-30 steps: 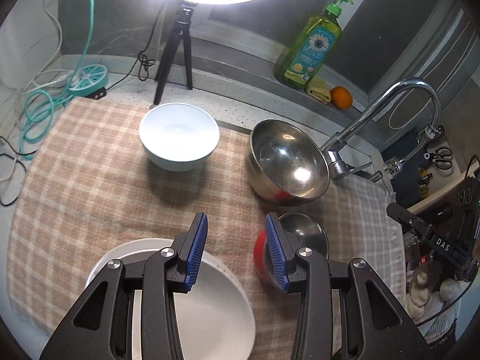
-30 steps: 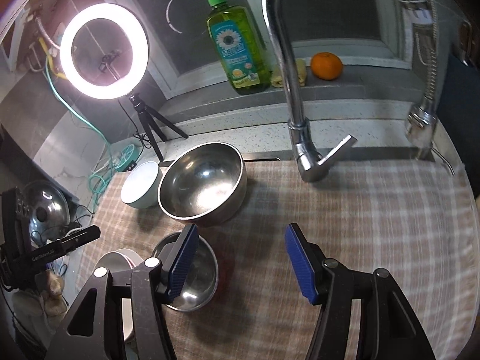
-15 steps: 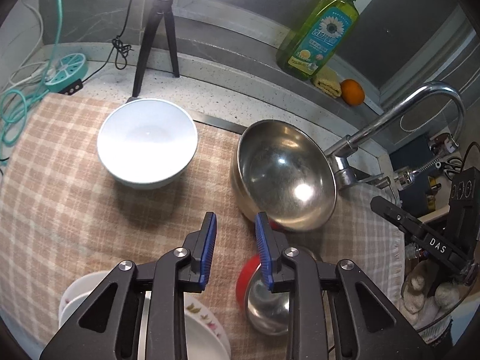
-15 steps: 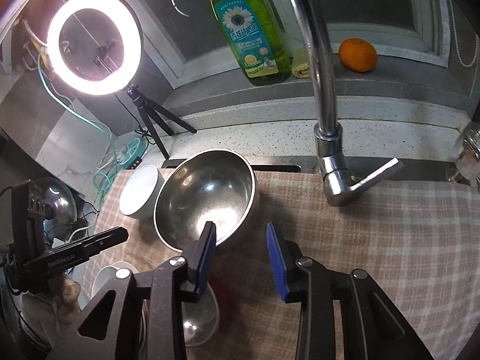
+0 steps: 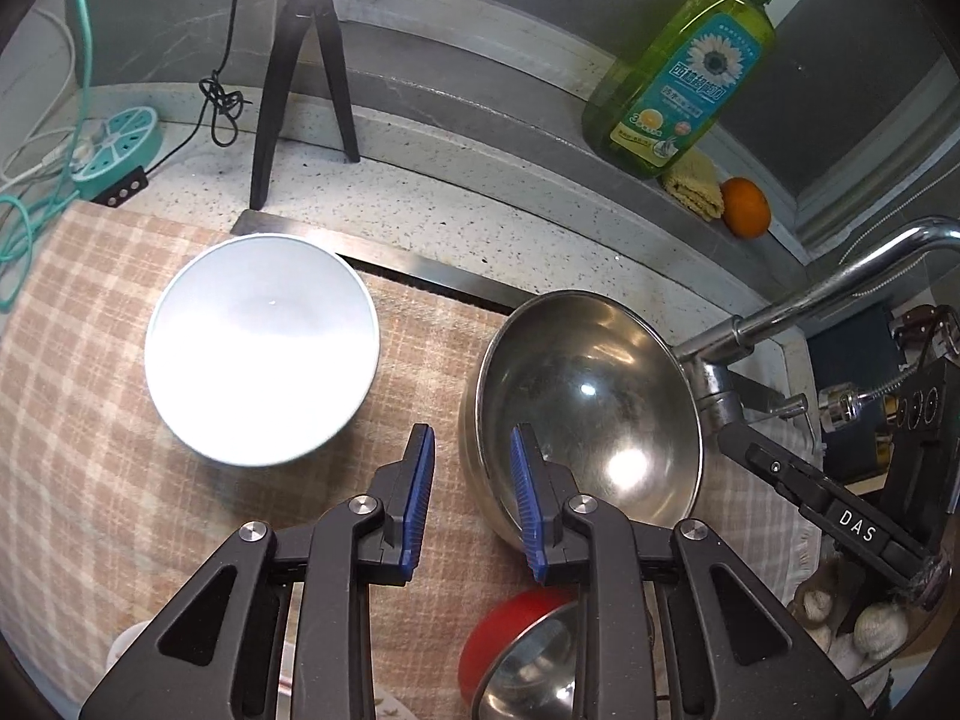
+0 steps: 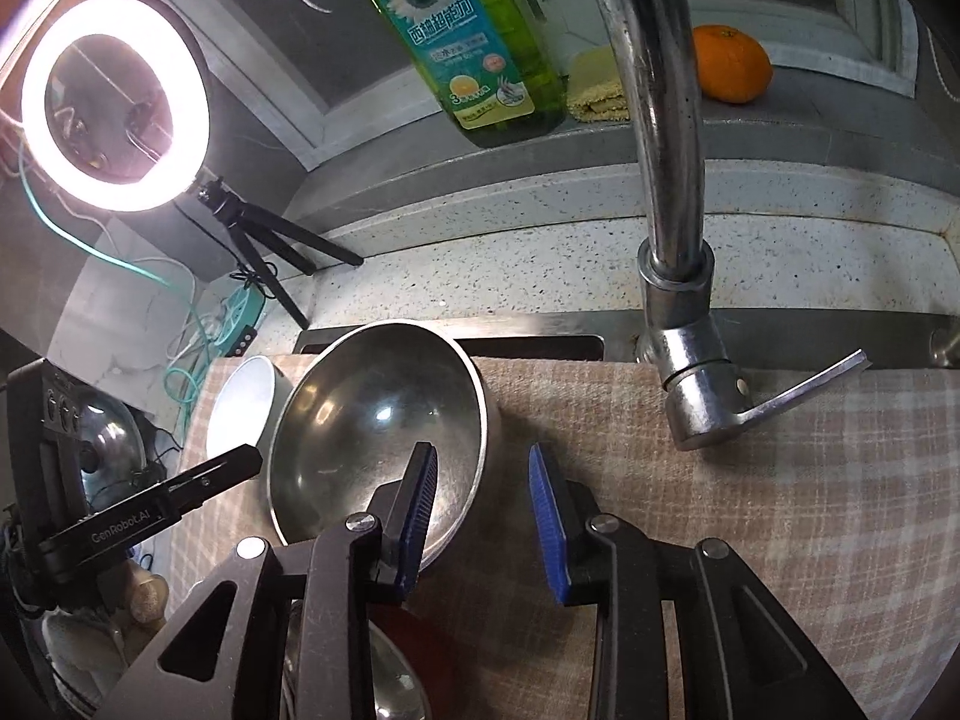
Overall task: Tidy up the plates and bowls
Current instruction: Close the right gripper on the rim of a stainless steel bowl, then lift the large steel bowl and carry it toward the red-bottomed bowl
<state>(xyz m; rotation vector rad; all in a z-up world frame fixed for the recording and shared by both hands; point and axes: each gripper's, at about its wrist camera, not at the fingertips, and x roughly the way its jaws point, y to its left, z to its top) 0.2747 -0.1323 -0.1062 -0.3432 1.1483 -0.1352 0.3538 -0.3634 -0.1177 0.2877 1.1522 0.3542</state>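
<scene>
A large steel bowl (image 5: 594, 414) (image 6: 372, 438) sits on the checked cloth (image 5: 90, 480) beside a white bowl (image 5: 261, 348) (image 6: 240, 408). My left gripper (image 5: 471, 480) is open, its jaws narrow and astride the steel bowl's left rim, one pad over the inside and one over the cloth. Astride the bowl's right rim is my right gripper (image 6: 483, 510), also open and narrow. No pad visibly presses the metal. A small red-sided steel bowl (image 5: 522, 654) (image 6: 390, 684) lies near me. The edge of a white plate (image 5: 129, 645) shows at the bottom left.
A chrome faucet (image 6: 672, 198) (image 5: 840, 294) rises just behind the cloth to the right of the steel bowl. On the ledge stand a green soap bottle (image 5: 684, 72), a sponge (image 5: 693, 183) and an orange (image 5: 744, 207). A ring-light tripod (image 5: 300, 78) and power strip (image 5: 114, 144) stand back left.
Both grippers moved forward and down onto the large steel bowl and their jaws narrowed. The plate and small bowl slid toward the bottom of the views.
</scene>
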